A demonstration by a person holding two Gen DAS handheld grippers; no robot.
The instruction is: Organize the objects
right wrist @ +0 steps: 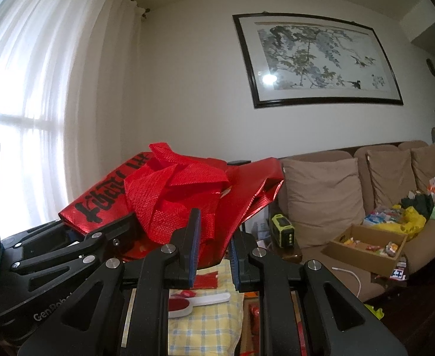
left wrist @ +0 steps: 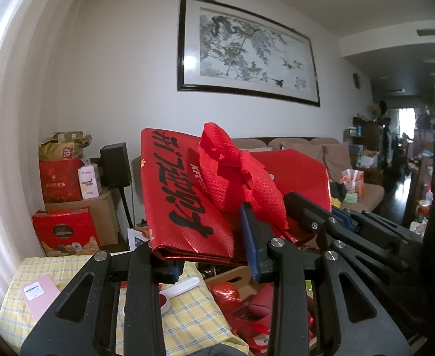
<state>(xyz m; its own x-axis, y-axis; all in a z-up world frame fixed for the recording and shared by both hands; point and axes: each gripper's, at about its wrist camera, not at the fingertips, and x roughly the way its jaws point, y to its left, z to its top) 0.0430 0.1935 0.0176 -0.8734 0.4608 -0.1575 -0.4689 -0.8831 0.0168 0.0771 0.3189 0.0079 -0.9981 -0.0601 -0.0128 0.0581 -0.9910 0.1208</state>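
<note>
Red bag (left wrist: 187, 195) aloft, both claws level, clamping its edge

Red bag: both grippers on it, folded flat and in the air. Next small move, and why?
Probably lower it together onto the yellow checked cloth. The red bag is folded flat, handles bunched on top, held above the table: the left gripper pinches one edge, the right gripper another. Nothing more to fold shows, so setting it down seems next.
</note>
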